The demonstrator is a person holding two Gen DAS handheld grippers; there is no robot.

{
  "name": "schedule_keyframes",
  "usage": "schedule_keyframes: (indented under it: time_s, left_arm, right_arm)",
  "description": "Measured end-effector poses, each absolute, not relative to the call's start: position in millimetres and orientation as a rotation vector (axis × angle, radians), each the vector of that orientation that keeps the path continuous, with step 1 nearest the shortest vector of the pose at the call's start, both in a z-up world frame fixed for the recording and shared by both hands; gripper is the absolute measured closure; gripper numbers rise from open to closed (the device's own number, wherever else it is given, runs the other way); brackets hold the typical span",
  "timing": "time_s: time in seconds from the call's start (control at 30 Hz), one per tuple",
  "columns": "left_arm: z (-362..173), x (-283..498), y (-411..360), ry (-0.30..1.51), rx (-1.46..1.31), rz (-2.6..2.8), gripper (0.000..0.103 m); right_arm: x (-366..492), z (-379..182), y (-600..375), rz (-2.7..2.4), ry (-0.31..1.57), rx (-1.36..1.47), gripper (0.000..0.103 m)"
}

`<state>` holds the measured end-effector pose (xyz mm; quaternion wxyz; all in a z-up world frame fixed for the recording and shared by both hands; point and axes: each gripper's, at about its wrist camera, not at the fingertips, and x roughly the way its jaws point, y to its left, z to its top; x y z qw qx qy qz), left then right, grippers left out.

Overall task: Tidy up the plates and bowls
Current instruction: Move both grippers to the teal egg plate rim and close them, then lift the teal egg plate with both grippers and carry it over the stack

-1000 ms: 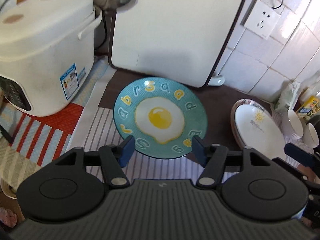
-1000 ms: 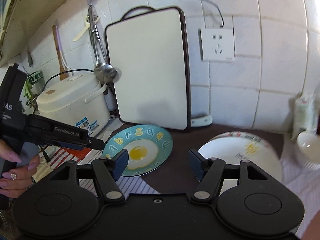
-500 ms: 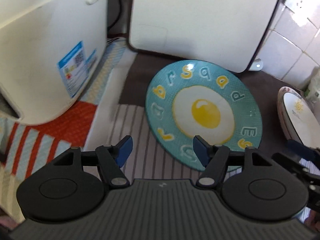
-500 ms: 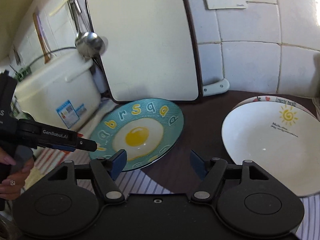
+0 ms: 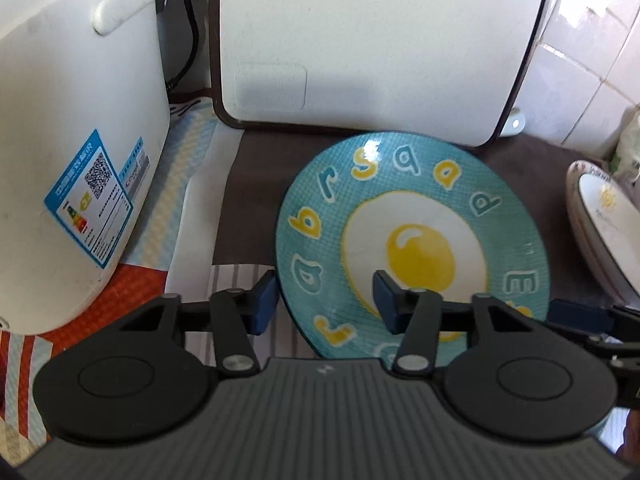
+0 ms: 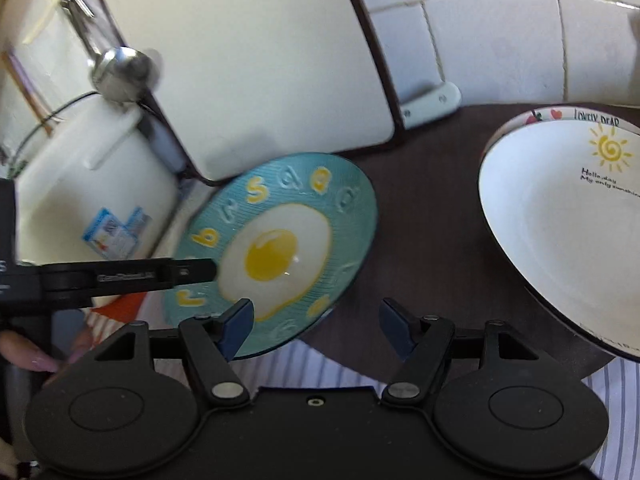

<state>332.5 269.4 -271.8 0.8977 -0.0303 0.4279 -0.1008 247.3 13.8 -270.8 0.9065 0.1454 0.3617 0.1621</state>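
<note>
A teal plate (image 5: 412, 236) with a fried-egg picture and raised letters lies on the counter; it also shows in the right wrist view (image 6: 280, 252). My left gripper (image 5: 324, 304) is open, its jaws astride the plate's near left rim, one finger over the plate. A white plate with a sun drawing (image 6: 568, 232) lies to the right and shows at the right edge of the left wrist view (image 5: 604, 220). My right gripper (image 6: 316, 326) is open and empty, low over the teal plate's near right rim.
A white rice cooker (image 5: 68, 128) stands at the left on a striped cloth (image 5: 120, 292). A white cutting board (image 5: 372, 44) leans on the tiled wall behind the plates. A steel ladle (image 6: 120, 68) hangs above the cooker.
Both grippers have moved forward and down toward the teal plate. My left gripper's jaws now straddle its near left rim and have narrowed a little.
</note>
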Motion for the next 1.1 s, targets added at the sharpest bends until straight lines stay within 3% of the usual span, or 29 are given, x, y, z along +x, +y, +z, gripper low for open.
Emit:
schedule_keyframes:
  time_s: [0.03, 0.07, 0.13, 0.23, 0.37, 0.43, 0.6, 1.1]
  left_arm:
    - [-274.0, 335.2, 268.4, 0.897, -0.037, -0.207, 0.067]
    - [-276.2, 337.6, 267.2, 0.900, -0.012, -0.199, 0.068]
    - [-277.0, 340.4, 269.5, 0.892, -0.030, -0.199, 0.069]
    - [-276.6, 345.3, 274.2, 0.903, -0.076, -0.182, 0.074]
    - [-276.6, 349.8, 280.3, 0.918, -0.150, -0.153, 0.077]
    - [-275.6, 350.6, 279.3, 0.934, -0.149, -0.147, 0.078]
    - [-270.0, 355.5, 276.1, 1.007, -0.184, -0.104, 0.080]
    - [-227.6, 300.9, 253.3, 0.978, -0.188, -0.200, 0.079]
  right_arm:
    - [250.3, -273.0, 13.4, 0.334, 0.754, 0.313, 0.029]
    - [253.2, -275.4, 12.6, 0.333, 0.758, 0.330, 0.029]
    - [259.1, -278.0, 14.4, 0.354, 0.764, 0.340, 0.044]
    - [269.9, -280.5, 18.3, 0.387, 0.764, 0.321, 0.059]
    - [277.4, -285.2, 11.2, 0.361, 0.753, 0.391, 0.065]
    - [276.8, -288.7, 10.6, 0.362, 0.737, 0.366, 0.080]
    - [283.5, -292.2, -5.9, 0.406, 0.764, 0.422, 0.082]
    - [250.5, -244.8, -40.5, 0.471, 0.753, 0.376, 0.080]
